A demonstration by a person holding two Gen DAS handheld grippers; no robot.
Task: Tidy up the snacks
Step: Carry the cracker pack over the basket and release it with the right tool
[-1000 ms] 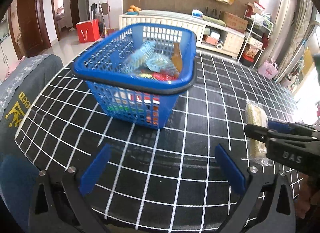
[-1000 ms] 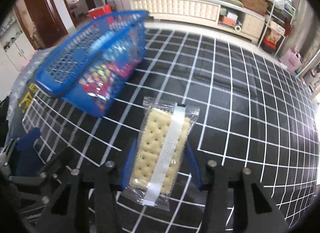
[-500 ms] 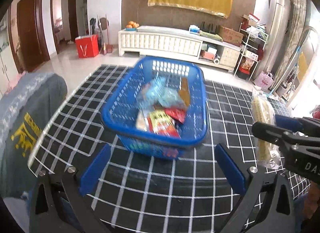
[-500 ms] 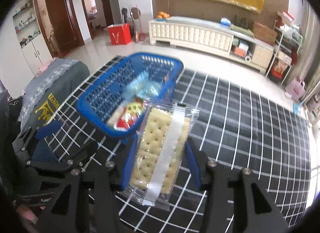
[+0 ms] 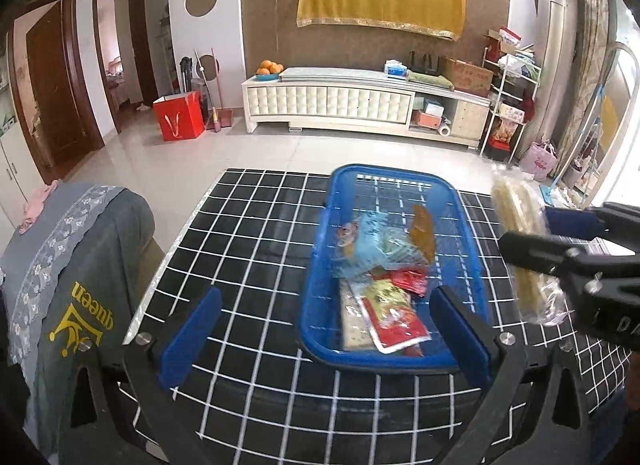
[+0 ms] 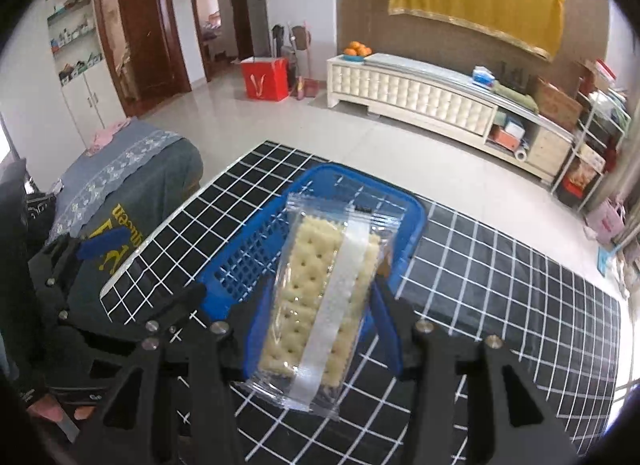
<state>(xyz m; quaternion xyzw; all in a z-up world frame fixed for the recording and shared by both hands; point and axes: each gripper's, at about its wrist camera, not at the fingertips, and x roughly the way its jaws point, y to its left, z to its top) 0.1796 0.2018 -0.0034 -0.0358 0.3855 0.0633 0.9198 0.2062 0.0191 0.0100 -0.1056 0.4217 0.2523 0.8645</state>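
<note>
My right gripper (image 6: 322, 329) is clamped on the cracker packet (image 6: 320, 305), its blue pads pressing the packet's two long sides; the packet fills the centre of the right wrist view, lifted clear of the desk (image 6: 500, 305) and lying across the near rim of the blue basket (image 6: 240, 265); in the left wrist view the same packet (image 5: 520, 249) shows edge-on at the right of the frame, just beside the basket's (image 5: 472, 249) right wall; my left gripper (image 5: 324, 341) is spread wide with nothing in it, low in the frame before the basket's near end; I judge the step in hand to be the drop into the basket; to do it well I would bring the packet over the open middle, above the red snack packet (image 5: 394, 317) and the pale blue bag (image 5: 366, 249), lower it inside the rim, keep it flat, and only then ease the pads apart; letting go over the rim risks it sliding out onto the desk; crackers break easily, so no extra squeeze
</note>
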